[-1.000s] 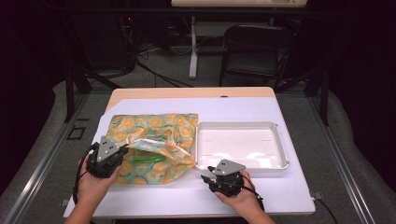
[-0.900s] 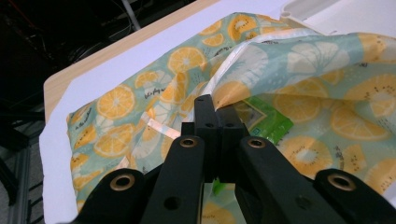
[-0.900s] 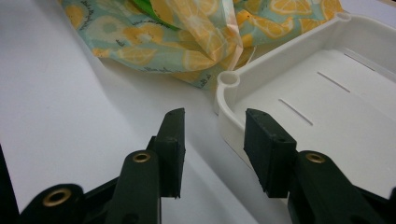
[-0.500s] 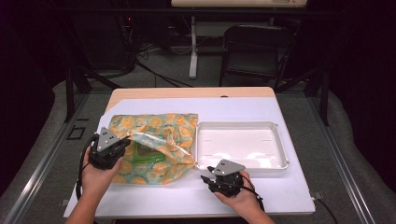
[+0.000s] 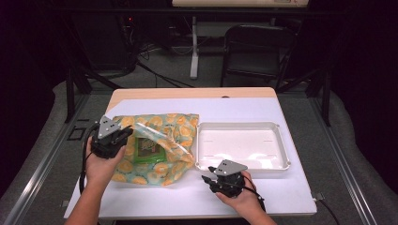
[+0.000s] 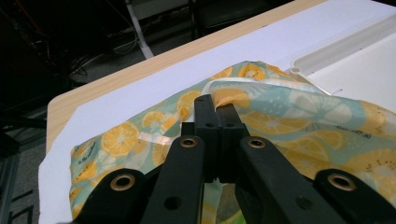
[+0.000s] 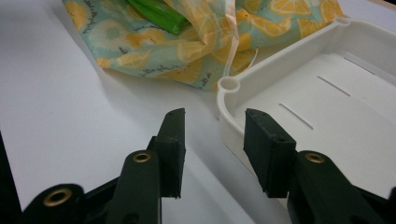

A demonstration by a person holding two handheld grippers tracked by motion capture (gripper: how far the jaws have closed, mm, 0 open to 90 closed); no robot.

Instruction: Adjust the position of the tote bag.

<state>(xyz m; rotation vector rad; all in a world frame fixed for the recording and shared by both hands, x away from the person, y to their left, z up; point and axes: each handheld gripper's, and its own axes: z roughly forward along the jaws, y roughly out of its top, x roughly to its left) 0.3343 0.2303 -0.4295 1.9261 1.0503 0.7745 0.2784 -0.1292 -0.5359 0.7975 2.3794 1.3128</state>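
Open tabletop [image 5: 155, 199] is left at 9 o'clock of the right gripper [image 5: 212, 179]; passage at 12 o'clock is blocked by the white tray [image 5: 241, 165], and at 10 o'clock by the lemon-print bag [image 5: 173, 131].

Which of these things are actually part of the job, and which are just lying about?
In the job:
- lemon-print bag, pinched by the left tool
- green packet inside the bag
- white tray
- right tool, open

Lying about:
- black chair
- floor cables
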